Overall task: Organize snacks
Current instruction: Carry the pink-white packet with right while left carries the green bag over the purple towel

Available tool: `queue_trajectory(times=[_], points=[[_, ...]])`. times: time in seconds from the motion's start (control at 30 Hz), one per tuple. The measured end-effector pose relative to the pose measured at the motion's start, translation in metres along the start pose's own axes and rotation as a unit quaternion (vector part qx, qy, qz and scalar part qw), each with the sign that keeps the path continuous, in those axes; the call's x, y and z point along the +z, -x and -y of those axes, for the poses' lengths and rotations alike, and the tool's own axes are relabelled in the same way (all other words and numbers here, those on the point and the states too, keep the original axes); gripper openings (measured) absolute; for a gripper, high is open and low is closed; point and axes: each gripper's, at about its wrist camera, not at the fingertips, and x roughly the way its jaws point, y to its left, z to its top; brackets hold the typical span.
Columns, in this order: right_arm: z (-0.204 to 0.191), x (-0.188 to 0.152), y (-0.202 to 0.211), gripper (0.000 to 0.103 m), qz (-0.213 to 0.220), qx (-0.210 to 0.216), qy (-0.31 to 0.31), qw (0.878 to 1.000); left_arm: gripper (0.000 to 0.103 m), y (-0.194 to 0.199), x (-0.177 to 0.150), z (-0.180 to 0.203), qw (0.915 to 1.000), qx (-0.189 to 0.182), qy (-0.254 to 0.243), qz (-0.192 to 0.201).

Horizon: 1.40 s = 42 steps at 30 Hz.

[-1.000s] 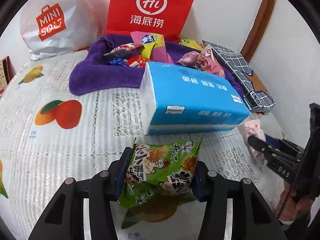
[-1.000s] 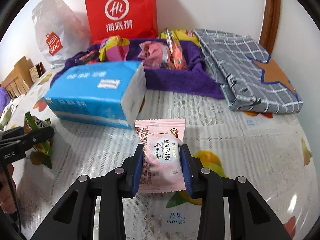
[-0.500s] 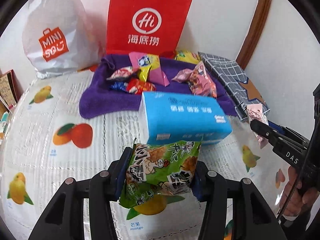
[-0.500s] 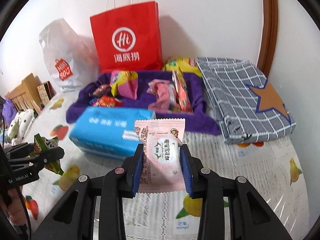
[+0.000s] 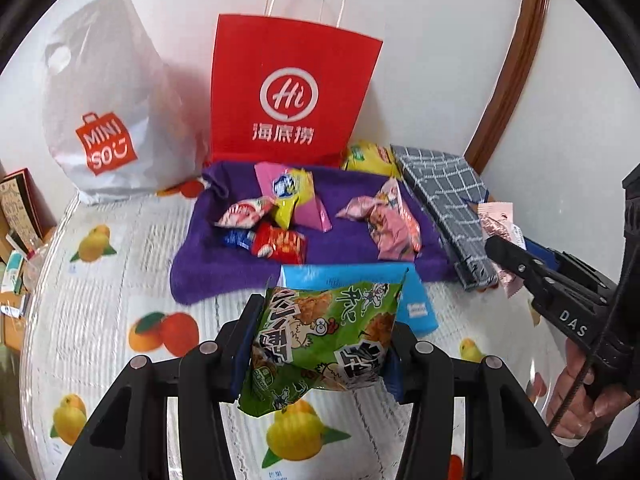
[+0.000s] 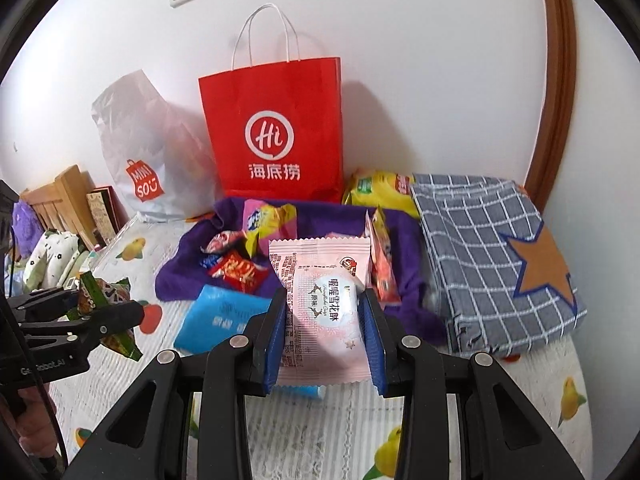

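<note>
My left gripper [image 5: 320, 344] is shut on a green snack packet [image 5: 324, 340] and holds it high above the fruit-print tablecloth. My right gripper [image 6: 326, 320] is shut on a pink snack packet [image 6: 320, 304], also held up in the air. The right gripper and its pink packet [image 5: 496, 224] show at the right of the left wrist view. The left gripper with the green packet [image 6: 104, 304] shows at the left of the right wrist view. A purple towel [image 5: 224, 256] at the back holds several loose snack packets [image 5: 280, 240].
A blue tissue pack [image 6: 216, 320] lies in front of the towel. A red paper bag [image 5: 292, 96] and a white Miniso bag [image 5: 104, 120] stand against the wall. A folded grey checked cloth [image 6: 488, 256] lies at the right. A yellow packet [image 6: 376, 192] sits behind the towel.
Both grippers have risen and drawn back from the table with their packets still held. The towel, the tissue pack and the bags now look farther away.
</note>
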Motion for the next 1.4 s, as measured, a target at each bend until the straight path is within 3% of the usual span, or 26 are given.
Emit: queue_trajectory(times=[0.63, 1.4], points=[[0.005, 0.065, -0.034, 0.036, 0.004, 0.007, -0.006, 1.0, 0.049, -0.008, 0.068, -0.012, 0.9996, 0.014, 0.009, 0.022], [0.016, 0.118, -0.092, 0.036, 0.015, 0.024, -0.025, 0.999, 0.049, -0.062, 0.128, -0.026, 0.9995, 0.027, 0.008, 0.017]])
